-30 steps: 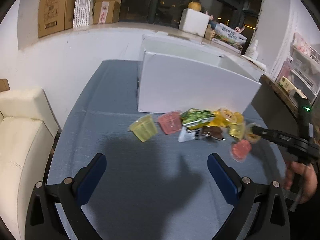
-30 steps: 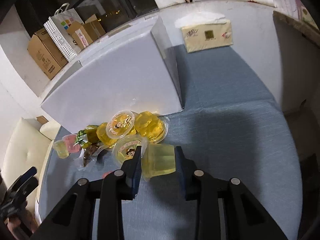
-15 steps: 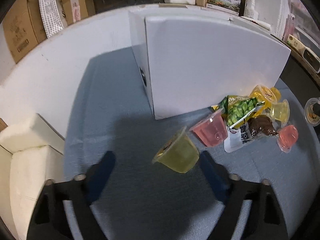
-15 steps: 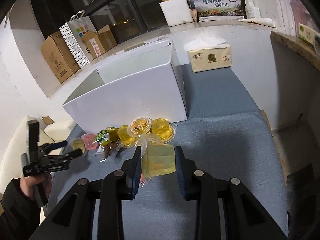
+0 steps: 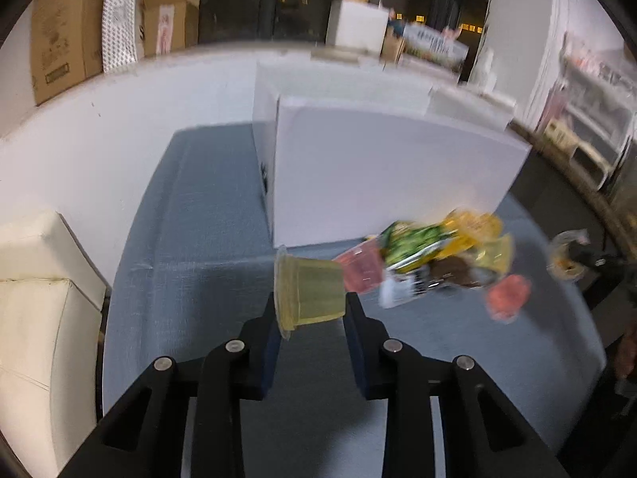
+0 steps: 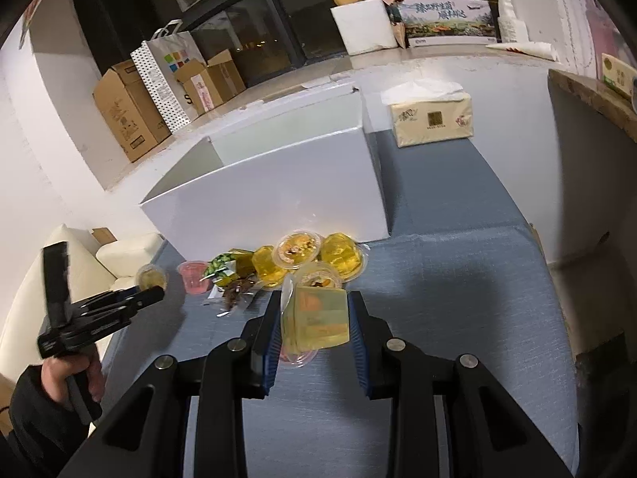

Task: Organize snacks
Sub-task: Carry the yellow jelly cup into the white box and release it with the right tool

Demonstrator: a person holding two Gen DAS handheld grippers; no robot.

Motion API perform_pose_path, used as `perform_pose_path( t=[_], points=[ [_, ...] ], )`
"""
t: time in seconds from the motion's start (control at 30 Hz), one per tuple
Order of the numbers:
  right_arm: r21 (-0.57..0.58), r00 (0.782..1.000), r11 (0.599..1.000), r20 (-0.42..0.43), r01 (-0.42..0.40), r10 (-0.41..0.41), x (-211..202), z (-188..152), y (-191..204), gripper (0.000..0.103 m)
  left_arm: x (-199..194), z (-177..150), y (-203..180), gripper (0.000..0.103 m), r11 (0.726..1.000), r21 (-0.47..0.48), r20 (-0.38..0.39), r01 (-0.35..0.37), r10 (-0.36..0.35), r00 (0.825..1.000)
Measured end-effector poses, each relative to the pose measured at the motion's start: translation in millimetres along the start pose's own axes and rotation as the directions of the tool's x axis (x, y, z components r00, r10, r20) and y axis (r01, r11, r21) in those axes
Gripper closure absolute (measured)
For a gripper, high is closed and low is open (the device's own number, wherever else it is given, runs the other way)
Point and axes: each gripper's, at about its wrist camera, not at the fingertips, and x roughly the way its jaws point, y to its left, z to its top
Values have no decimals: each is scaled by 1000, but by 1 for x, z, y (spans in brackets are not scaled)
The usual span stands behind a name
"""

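My left gripper [image 5: 310, 314], jaws just closing, pinches the green cup [image 5: 308, 292] lying sideways before the box [image 5: 390, 183]; my right gripper [image 6: 315, 320] pinches a yellow cup [image 6: 316, 318]; either slick cup may squirt free.

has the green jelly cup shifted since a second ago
Yes. The green jelly cup has tipped on its side between the closing left gripper pads, nearer the white box corner.

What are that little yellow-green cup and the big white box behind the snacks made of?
The yellow-green cup looks like thin, clear glossy plastic: its jelly-like filling shows through. The white box looks like matte cardboard or paperboard, judging by its flat folded panels and sharp edges, though that is uncertain.
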Motion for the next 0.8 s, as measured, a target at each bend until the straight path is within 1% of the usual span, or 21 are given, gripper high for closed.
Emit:
perform_pose_path(
  t=[0.07, 0.1, 0.2, 0.27, 0.33, 0.37, 0.43, 0.47, 0.5, 0.53, 0.57, 0.6, 0.63, 0.67, 0.7, 0.73, 0.77, 0.8],
  points=[
    [-5, 1000, 1000, 9, -8, 8, -3, 2, 3, 70, -17, 0, -3, 69, 999, -38, 42, 35, -33, 999],
    [-12, 1000, 1000, 17, -13, 13, -5, 4, 6, 70, -27, 2, -7, 69, 998, -46, 75, 46, -42, 996],
    [-45, 999, 999, 45, -21, 24, -12, 17, 15, 70, -50, 19, -16, 69, 997, -45, 152, 66, -59, 987],
    [-71, 997, 997, 76, -28, 34, -15, 37, 21, 70, -62, 42, -26, 69, 995, -38, 210, 88, -78, 975],
    [-99, 994, 995, 99, -29, 39, -13, 64, 25, 70, -65, 68, -33, 69, 994, -30, 246, 103, -92, 965],
    [-109, 993, 994, 109, -29, 41, -12, 77, 26, 70, -63, 88, -37, 69, 993, -24, 267, 116, -105, 958],
    [-147, 991, 989, 125, -27, 45, -4, 108, 27, 70, -57, 116, -39, 69, 993, -22, 274, 119, -108, 956],
    [-162, 992, 987, 119, -18, 37, 3, 122, 25, 70, -47, 135, -42, 69, 995, -11, 272, 101, -95, 958],
    [-167, 993, 986, 110, -14, 32, 10, 135, 22, 70, -40, 146, -45, 69, 997, 2, 263, 82, -79, 961],
    [-166, 994, 986, 105, -13, 31, 18, 148, 22, 70, -30, 158, -47, 69, 999, 9, 252, 45, -46, 967],
    [-169, 996, 986, 81, -12, 26, 30, 160, 22, 70, -18, 171, -46, 69, 1000, 2, 230, 28, -28, 973],
    [-167, 998, 986, 60, 3, 7, 41, 170, 20, 70, -4, 180, -42, 69, 999, -12, 199, 40, -37, 979],
    [-160, 998, 987, 59, 18, -8, 47, 175, 17, 70, 4, 185, -43, 69, 999, -20, 188, 36, -31, 982],
    [-157, 998, 987, 54, 23, -15, 52, 179, 14, 69, 12, 189, -41, 69, 1000, -25, 178, -3, 7, 984],
    [-153, 999, 988, 44, 27, -21, 57, 181, 12, 69, 20, 191, -39, 61, 999, -24, 163, -33, 36, 986],
    [-137, 999, 990, 37, 45, -40, 62, 183, 8, 56, 26, 187, -38, 35, 999, -24, 149, -47, 50, 988],
    [-120, 998, 991, 35, 51, -48, 63, 183, 4, 23, 31, 185, -36, 17, 997, -31, 123, -71, 74, 990],
    [-92, 998, 995, 41, 46, -42, 62, 181, -2, 10, 32, 180, -33, 0, 996, -38, 118, -79, 83, 989]
  ],
)
